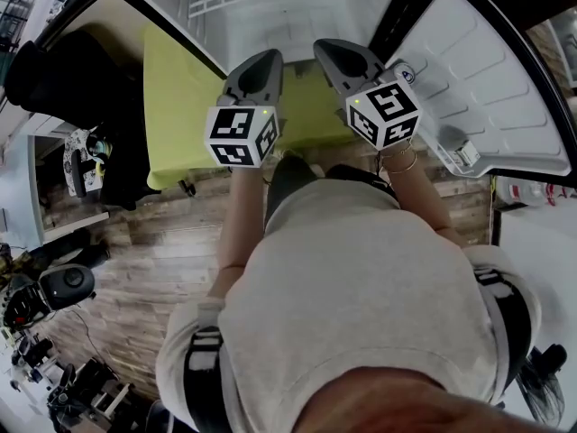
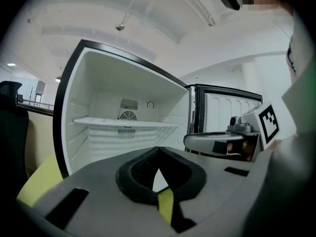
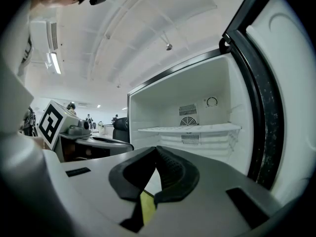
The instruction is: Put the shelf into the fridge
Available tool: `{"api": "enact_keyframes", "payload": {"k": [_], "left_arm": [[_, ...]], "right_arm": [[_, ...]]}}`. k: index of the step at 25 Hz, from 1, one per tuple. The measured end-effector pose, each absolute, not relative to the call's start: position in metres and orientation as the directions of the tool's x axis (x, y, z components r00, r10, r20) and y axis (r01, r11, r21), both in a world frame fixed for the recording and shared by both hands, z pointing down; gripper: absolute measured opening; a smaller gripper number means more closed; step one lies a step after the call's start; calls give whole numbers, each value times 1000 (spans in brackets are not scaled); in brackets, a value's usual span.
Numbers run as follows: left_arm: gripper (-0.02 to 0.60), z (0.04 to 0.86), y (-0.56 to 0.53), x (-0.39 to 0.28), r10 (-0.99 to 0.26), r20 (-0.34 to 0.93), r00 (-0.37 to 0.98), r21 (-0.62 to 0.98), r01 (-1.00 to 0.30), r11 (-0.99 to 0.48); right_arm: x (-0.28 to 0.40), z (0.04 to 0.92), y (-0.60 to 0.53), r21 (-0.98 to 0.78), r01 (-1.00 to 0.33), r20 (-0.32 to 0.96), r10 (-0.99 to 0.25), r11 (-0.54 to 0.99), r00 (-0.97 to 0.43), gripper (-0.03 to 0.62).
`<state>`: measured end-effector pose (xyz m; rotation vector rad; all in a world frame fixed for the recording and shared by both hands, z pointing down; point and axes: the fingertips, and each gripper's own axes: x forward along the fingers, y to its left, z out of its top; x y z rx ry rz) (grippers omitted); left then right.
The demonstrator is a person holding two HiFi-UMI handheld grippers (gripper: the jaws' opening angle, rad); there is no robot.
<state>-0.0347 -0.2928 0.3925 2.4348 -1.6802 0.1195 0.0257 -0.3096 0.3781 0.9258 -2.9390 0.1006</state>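
Shelf (image 2: 126,123) sat level in fridge (image 2: 84,102), spanning wall to wall on side ledges; job looked done. Left gripper (image 2: 158,149) and right gripper (image 3: 156,148) both closed, empty, hovering outside fridge, clear of shelf.

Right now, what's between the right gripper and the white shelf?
Nothing: the right gripper view shows only open air from the right gripper to the shelf inside the fridge.

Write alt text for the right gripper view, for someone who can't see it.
An open white fridge with one shelf across its middle, seen over the right tool, whose jaws are shut on nothing. Its door fills the right edge.
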Motion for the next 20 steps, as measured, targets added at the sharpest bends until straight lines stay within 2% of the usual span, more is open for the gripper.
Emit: {"api": "enact_keyframes", "payload": {"k": [6,12,20], "left_arm": [[11,409,-286,-26,-885,218,412,151,-910,-386],[11,422,-283,-21,-861,281,424,119,-905,-408],[11,424,-281,-20,-859,290,421,119,-907,-405]], "right_arm": [[25,387,-306,-78,-566,95,-559,820,-823,9],[26,396,-301,-87,-565,116,-555,821,-824,9],[27,401,-298,-84,-562,130,-550,823,-825,9]]}}
